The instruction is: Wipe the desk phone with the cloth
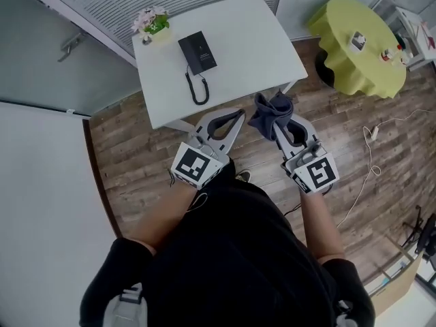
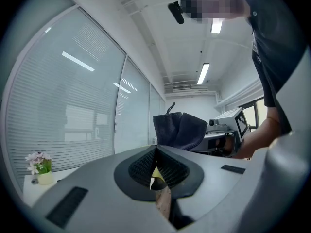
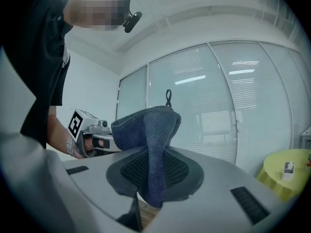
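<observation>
person's arms [image 1: 319, 225] low, cloth [image 1: 271, 113] not yet at the desk [image 1: 259, 36]
right gripper [image 1: 278, 125] jaws clenched on bunched cloth; left gripper [image 1: 238, 114] jaws pressed together, empty. phone [image 1: 197, 52] lies mid-desk, well ahead. risk: loose cloth snags cord [image 1: 197, 91], or shoves unsteadied phone.

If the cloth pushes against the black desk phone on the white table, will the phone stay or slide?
It may slide: the desk phone lies low and flat on a smooth white table, nothing bracing it. Tipping seems unlikely, for the same reason. Its cord lies in a loose loop, so it would hardly hold it back.
</observation>
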Available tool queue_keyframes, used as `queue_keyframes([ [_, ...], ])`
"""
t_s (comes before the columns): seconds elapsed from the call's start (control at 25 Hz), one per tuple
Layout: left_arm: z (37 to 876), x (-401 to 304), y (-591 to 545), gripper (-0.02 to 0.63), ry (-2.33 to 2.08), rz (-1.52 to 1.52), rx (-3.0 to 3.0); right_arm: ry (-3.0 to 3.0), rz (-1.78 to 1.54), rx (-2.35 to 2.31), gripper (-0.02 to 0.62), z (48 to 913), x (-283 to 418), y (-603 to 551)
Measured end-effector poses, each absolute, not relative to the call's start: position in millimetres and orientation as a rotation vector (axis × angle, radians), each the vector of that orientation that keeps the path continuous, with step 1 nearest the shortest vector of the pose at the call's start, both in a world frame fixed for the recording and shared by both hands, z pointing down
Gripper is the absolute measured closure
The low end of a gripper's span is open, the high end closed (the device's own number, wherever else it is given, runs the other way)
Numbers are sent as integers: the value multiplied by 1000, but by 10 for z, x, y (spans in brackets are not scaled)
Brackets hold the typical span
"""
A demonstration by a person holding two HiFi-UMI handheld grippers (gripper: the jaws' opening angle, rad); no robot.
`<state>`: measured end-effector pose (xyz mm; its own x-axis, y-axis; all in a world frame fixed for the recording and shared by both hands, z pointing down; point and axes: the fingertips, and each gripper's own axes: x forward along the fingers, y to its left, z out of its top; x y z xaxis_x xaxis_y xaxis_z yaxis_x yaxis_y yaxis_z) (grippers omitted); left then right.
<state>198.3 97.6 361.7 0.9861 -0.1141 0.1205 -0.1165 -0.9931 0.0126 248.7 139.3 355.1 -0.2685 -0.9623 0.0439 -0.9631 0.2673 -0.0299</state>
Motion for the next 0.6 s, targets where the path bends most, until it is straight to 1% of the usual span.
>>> queue_keyframes([
  [0.28,3669,2072,602,597,-239,145,3095,-2523,73,1825,526,3585,2531,932],
  [0.6,3789,2130,-96,597,-309,155,3069,-2543,89,1731,526,3651,2584,192],
])
